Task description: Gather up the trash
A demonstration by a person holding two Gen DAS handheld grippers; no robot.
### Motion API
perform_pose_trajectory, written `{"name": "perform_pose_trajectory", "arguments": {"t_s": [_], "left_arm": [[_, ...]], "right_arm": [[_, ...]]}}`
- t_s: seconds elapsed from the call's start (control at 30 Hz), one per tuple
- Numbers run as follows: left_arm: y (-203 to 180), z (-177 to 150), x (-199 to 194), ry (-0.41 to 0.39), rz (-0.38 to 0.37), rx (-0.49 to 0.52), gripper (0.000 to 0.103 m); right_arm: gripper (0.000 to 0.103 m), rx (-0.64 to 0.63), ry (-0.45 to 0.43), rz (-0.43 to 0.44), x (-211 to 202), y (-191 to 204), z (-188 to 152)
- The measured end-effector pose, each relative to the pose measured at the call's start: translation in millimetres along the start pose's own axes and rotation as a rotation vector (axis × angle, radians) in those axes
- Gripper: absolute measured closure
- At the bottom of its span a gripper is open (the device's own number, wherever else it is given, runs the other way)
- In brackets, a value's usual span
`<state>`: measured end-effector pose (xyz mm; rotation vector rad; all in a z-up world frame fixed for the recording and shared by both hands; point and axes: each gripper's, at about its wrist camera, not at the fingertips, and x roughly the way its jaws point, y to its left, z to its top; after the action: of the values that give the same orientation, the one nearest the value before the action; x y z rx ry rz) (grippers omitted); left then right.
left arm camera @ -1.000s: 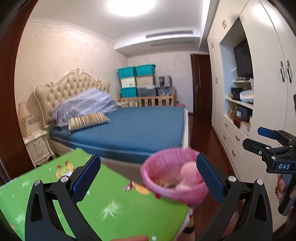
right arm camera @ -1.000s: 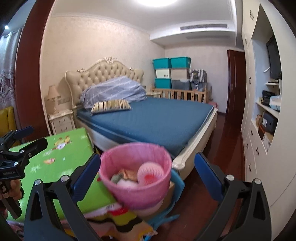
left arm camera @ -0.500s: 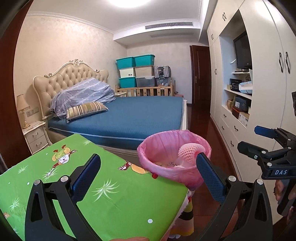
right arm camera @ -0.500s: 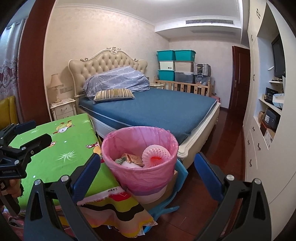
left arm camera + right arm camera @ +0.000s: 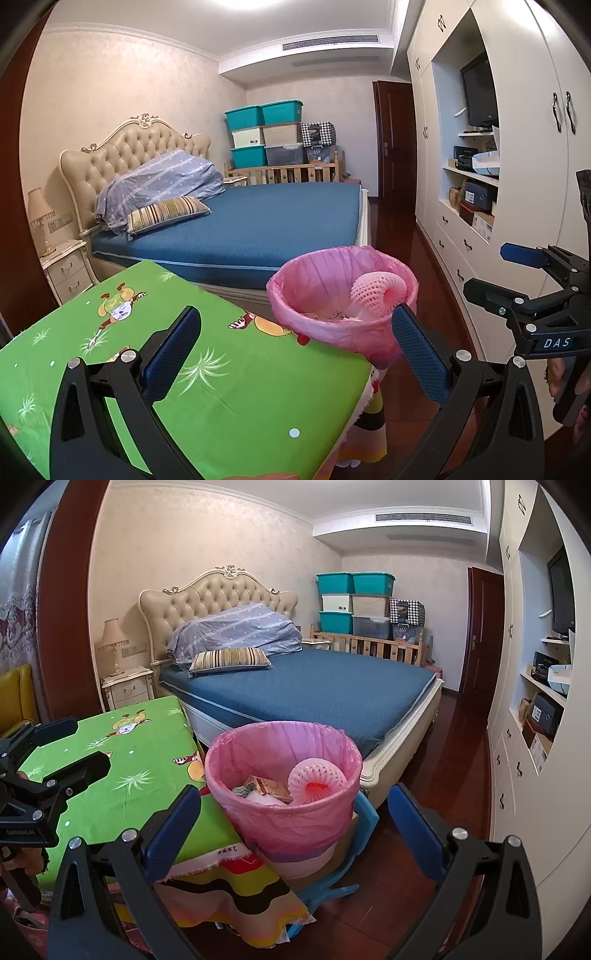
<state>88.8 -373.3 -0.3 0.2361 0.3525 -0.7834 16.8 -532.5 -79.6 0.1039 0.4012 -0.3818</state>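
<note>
A bin lined with a pink bag (image 5: 284, 812) stands beside the green-clothed table (image 5: 140, 753), on a blue stool (image 5: 364, 814). Inside lie a white foam fruit net (image 5: 317, 780), a brown wrapper (image 5: 271, 784) and other scraps. My right gripper (image 5: 293, 823) is open with nothing between its fingers, in front of the bin. My left gripper (image 5: 295, 345) is also open and empty, above the table's cloth (image 5: 229, 387), with the bin (image 5: 341, 295) ahead to its right. The right gripper (image 5: 532, 291) shows at the left wrist view's right edge; the left gripper (image 5: 62, 753) shows at the right wrist view's left edge.
A bed with a blue cover (image 5: 325, 690) fills the room behind the table. White wardrobes with shelves (image 5: 539, 709) line the right wall, with dark wood floor (image 5: 458, 760) between. Stacked storage boxes (image 5: 354, 602) stand at the back. A nightstand with a lamp (image 5: 122, 679) is left.
Both views have pulled back and risen slightly, so the bin and table sit lower and farther. Both grippers stay open and empty.
</note>
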Motion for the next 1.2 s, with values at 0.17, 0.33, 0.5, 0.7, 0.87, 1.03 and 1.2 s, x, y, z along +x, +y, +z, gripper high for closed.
{"name": "perform_pose_trajectory", "arguments": {"t_s": [0.17,0.33,0.5,0.7,0.87,1.03,1.2], "left_arm": [[1,-1,3,0.011,-0.007,-0.010,0.006],[5,-1,2,0.008,0.000,-0.022,0.006],[8,-2,0,0.005,0.004,-0.029,0.006],[9,-2,0,0.000,0.006,-0.031,0.006],[12,-2,0,0.000,0.006,-0.040,0.006],[13,-2,0,0.000,0.006,-0.039,0.006],[12,-2,0,0.001,0.006,-0.039,0.006]], "right_arm": [[0.005,0.006,0.003,0.004,1,-2,1],[0.005,0.005,0.002,0.006,1,-1,0],[0.005,0.003,0.005,0.012,4,1,-1],[0.005,0.001,0.007,0.014,5,3,-1],[0.005,0.001,0.012,0.017,8,4,-1],[0.005,0.003,0.012,0.016,7,4,-1],[0.005,0.007,0.011,0.015,8,5,-2]]}}
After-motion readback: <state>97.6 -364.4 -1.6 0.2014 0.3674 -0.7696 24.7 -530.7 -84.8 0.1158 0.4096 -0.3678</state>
